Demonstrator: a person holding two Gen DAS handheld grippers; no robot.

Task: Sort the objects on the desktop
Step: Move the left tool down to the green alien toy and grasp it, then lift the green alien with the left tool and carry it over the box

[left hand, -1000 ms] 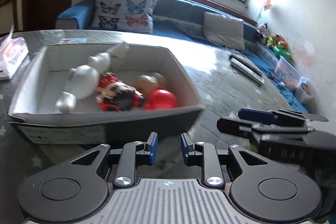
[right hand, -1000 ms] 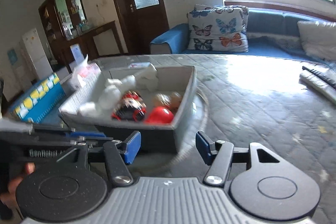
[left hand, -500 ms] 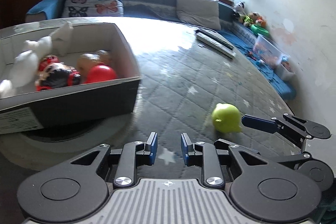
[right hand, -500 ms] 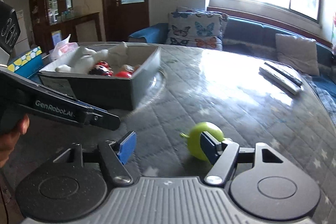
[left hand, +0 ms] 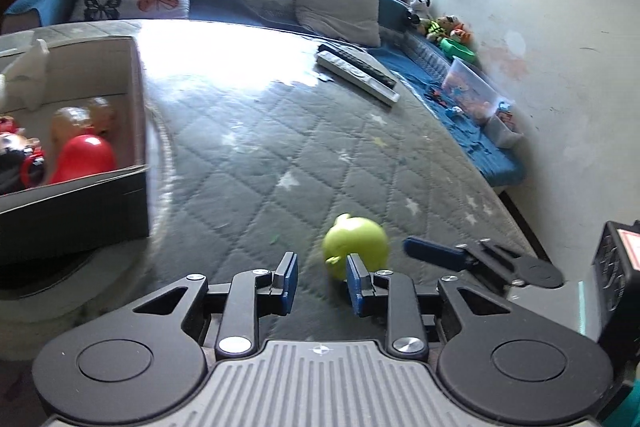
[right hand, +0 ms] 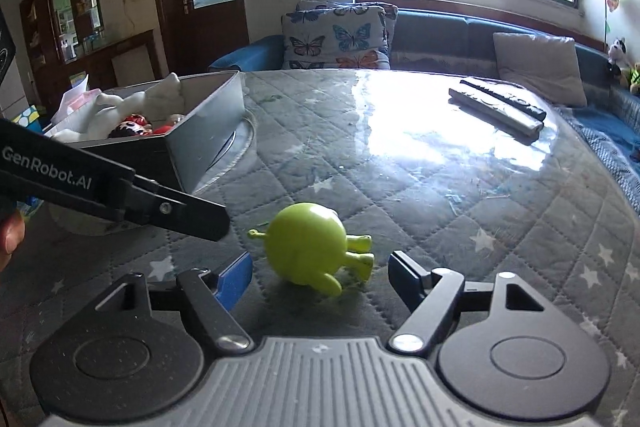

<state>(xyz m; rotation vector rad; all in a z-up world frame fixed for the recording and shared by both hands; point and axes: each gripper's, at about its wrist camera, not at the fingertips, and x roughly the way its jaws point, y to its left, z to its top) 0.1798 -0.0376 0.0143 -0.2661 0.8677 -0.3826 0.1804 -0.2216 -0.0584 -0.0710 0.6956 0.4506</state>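
Observation:
A round lime-green toy figure (right hand: pixel 310 247) with small arms and legs lies on the quilted table; it also shows in the left wrist view (left hand: pixel 356 245). My right gripper (right hand: pixel 320 277) is open and empty, its jaws either side of the toy, just short of it. My left gripper (left hand: pixel 320 281) is slightly open and empty, just left of the toy; its finger (right hand: pixel 120 187) crosses the right wrist view. A grey cardboard box (left hand: pixel 136 107) at the left holds a red toy (left hand: pixel 86 159), white figures and other toys; it also shows in the right wrist view (right hand: pixel 212 115).
Two remote controls (right hand: pixel 496 107) lie at the far right of the table. A sofa with a butterfly cushion (right hand: pixel 336 37) runs behind the table. A tissue pack (right hand: pixel 74 99) sits behind the box. The table's edge curves off to the right.
Both grippers swung right, away from the box, and closed in on the green toy. The right gripper's jaws have opened wider and now bracket it.

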